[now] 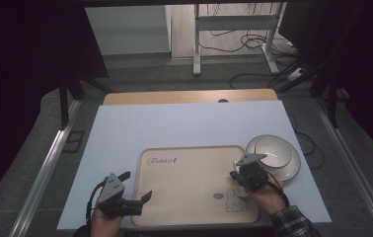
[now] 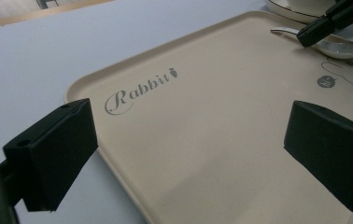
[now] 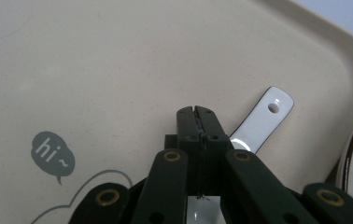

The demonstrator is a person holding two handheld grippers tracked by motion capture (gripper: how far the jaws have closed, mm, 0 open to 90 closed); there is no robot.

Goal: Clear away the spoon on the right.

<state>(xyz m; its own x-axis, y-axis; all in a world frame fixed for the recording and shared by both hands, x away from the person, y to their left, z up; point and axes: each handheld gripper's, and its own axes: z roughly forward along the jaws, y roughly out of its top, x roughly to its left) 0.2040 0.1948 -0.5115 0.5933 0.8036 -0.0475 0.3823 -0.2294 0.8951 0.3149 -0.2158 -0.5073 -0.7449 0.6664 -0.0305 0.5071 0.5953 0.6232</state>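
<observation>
A beige tray printed with "Rabbit" and a rabbit drawing lies on the white table top. On its right side rests a white ceramic spoon, its handle with a hole pointing toward the tray's far right corner. My right gripper is shut, jaws pressed together, directly over the spoon's handle; nothing shows between them. Whether it touches the spoon I cannot tell. My left gripper stands open and empty at the tray's left edge, near the front.
A white bowl sits on a white plate just off the tray's right rim. The white sheet covers the table, with a wooden strip along its far edge. Cables and a desk frame lie on the floor beyond.
</observation>
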